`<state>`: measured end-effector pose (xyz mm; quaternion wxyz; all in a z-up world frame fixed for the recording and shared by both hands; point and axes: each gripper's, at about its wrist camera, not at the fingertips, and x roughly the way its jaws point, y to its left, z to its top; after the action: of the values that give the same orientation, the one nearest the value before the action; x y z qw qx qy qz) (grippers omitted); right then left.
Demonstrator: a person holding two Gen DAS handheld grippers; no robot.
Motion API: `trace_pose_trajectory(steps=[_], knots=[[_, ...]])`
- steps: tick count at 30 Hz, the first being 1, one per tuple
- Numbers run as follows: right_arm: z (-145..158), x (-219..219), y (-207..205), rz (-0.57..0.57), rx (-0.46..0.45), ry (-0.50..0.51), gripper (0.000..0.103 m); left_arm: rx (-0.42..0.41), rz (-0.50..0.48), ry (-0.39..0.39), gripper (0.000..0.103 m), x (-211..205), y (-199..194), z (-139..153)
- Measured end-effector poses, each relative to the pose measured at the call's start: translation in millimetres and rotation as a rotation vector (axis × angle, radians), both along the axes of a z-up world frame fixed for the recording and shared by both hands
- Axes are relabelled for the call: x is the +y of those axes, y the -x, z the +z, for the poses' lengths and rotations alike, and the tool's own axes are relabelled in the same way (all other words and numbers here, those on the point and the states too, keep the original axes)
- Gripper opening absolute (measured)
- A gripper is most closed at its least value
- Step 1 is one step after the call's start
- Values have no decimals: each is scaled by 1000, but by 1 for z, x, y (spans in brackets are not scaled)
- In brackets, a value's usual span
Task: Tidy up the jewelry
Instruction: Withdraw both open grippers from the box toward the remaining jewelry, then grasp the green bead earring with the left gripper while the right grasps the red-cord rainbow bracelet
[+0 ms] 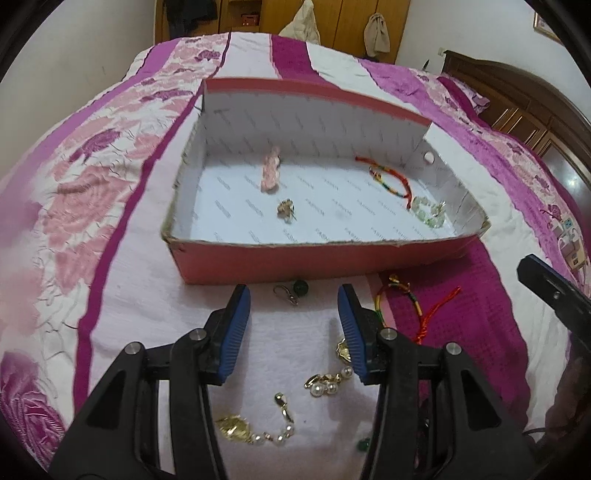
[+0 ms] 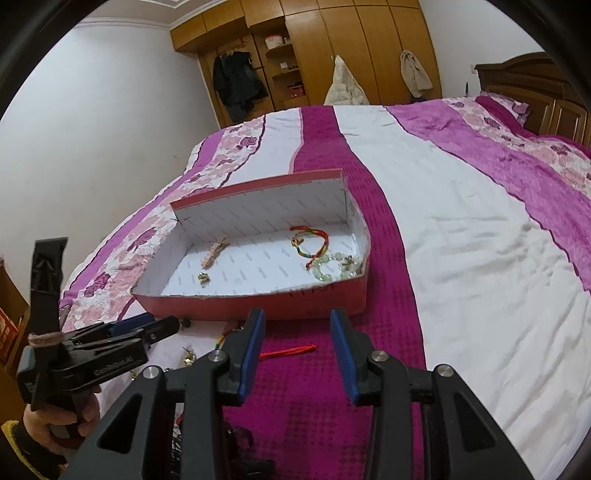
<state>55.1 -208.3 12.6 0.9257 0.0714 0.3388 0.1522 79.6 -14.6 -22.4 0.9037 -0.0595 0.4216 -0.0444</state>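
Left fingers (image 1: pixel 294 295): apart, empty, over the green-bead earring (image 1: pixel 295 290).
Right fingers (image 2: pixel 297 328): apart, empty.
Risk: the earring slips; soft bedspread (image 1: pixel 122 280) yields beside the box (image 1: pixel 295 264).

A bedroom with a wide bed and wooden wardrobes.
The broad bed (image 2: pixel 461 229) wore a quilted cover in magenta, white and pink rose-patterned stripes, and its dark carved wooden headboard (image 2: pixel 532 81) stood at the right. A tall honey-coloured wooden wardrobe (image 2: pixel 332 55) filled the far wall, with open shelves (image 2: pixel 284 66), a dark coat (image 2: pixel 238 83) hanging at its left, a cream padded jacket (image 2: pixel 343 86) and a beige cloth bag (image 2: pixel 415 74) on its doors. Plain white walls (image 2: pixel 110 110) met a moulded ceiling cornice (image 2: pixel 122 23).
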Motion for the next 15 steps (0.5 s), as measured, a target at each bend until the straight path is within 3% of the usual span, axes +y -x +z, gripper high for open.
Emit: trace_pose_trajectory(steps=[9,15], knots=[[-11,-5,0,-14,29,-14,40,15,27,-7,39,-4,-10,-13],[-14,-7,0,-22,39,-22,40,21,51,-58,19,-3,-13,-19]])
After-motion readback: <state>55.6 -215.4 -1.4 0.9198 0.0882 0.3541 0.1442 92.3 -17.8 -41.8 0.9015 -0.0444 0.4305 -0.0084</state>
